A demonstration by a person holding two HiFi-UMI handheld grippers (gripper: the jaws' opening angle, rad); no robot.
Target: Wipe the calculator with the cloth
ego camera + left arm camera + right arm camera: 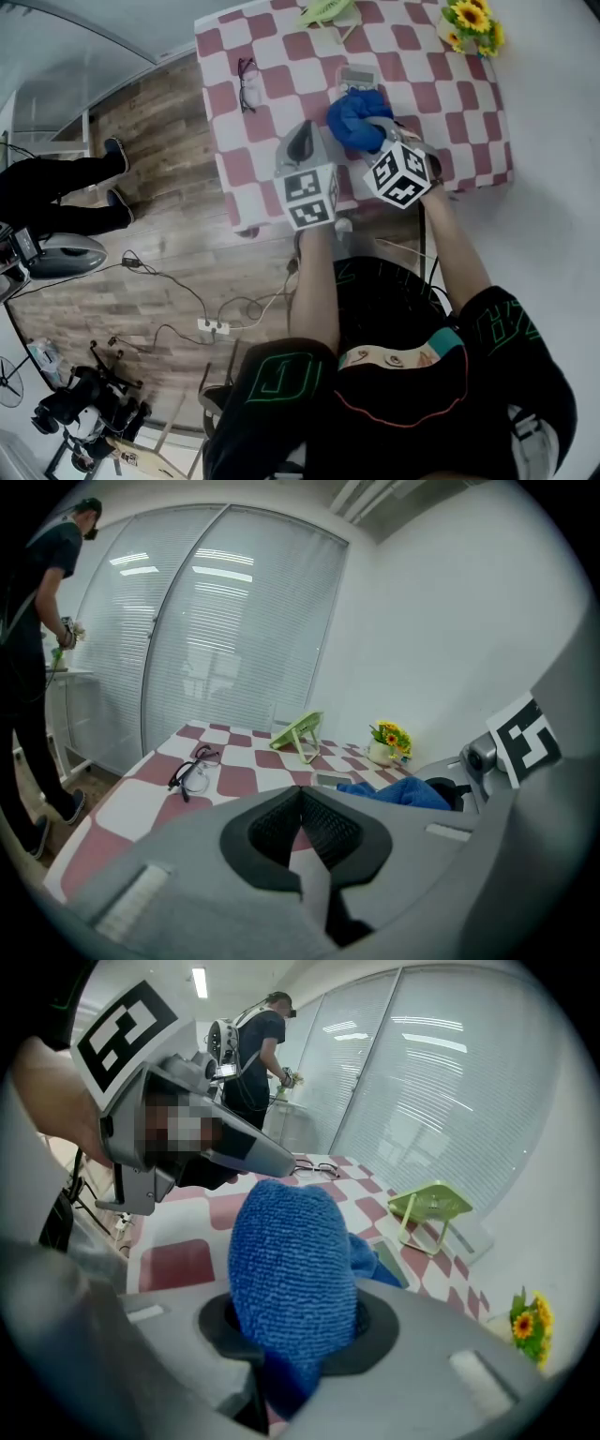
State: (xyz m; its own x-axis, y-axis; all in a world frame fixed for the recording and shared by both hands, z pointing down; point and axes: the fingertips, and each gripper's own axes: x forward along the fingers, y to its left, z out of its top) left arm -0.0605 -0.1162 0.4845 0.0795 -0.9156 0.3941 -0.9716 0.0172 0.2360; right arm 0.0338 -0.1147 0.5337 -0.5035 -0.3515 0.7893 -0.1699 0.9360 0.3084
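A checked surface fills the upper part of the head view. At its 9 o'clock edge lie glasses. Right of them the left tongs are closed on nothing, held over the near edge. A green stand sits at 12 o'clock. The calculator lies flat near the centre, with the blue cloth bunched at its 6 o'clock end. The right tongs grip that cloth. Flowers stand at 1 o'clock.
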